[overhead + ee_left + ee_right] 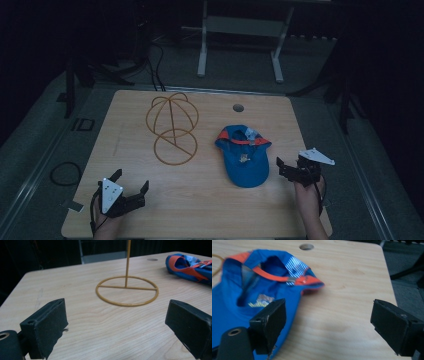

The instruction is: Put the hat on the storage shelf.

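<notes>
Dim room, pale wooden worktop (200, 200). Right of centre lies a blue cap (243, 156) with orange trim, opening upward; a wire hat stand (172, 127) stands apart to its left. The right gripper (290, 169) hovers just beside the cap, jaws wide apart, empty. The left gripper (131, 191) waits near the front edge, jaws also wide, empty. Probably the approach step; next, the right jaws must close on the cap's edge.

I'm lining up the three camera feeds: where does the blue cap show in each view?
High view: blue cap right of centre on the table.
Left gripper view: cap at the upper right edge.
Right gripper view: cap at the left.
Shared landmark: the round hole in the tabletop.
</notes>
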### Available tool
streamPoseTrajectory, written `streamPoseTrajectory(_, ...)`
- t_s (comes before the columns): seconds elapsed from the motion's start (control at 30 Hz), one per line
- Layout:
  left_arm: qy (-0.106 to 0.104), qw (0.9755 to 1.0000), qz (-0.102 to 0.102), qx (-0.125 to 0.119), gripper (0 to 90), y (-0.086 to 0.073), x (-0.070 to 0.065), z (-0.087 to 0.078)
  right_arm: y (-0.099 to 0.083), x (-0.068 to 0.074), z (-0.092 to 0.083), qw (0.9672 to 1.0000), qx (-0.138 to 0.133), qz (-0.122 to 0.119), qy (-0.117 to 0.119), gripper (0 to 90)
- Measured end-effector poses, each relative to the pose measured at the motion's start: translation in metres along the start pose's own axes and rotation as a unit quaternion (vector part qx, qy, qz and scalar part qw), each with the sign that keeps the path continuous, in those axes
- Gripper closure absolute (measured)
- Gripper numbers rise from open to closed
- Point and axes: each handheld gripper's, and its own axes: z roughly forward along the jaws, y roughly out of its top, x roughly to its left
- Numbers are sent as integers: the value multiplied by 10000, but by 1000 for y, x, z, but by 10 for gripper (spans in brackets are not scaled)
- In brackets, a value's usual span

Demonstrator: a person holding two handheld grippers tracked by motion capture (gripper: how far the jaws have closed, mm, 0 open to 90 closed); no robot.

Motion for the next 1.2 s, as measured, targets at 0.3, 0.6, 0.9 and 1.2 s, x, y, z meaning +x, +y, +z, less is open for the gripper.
streamPoseTrajectory(0.3, -72, 9998, -178, -20, 50, 1, 2, -1, 25, 11, 7, 9989, -194, -255, 330, 133)
streamPoseTrajectory(0.6, -88, 9995, -300, -28, 53, 1, 3, -2, 49, 22, 14, 9966, -437, -400, 580, 133)
streamPoseTrajectory(0.9, -29, 9991, -360, 215, 53, 4, 2, -3, 69, 35, 30, 9918, -514, -489, 1067, 174)
streamPoseTrajectory(1.2, -198, 9993, -167, 263, 53, 6, -3, -3, 80, 47, 55, 9905, -388, -720, 1102, 192)
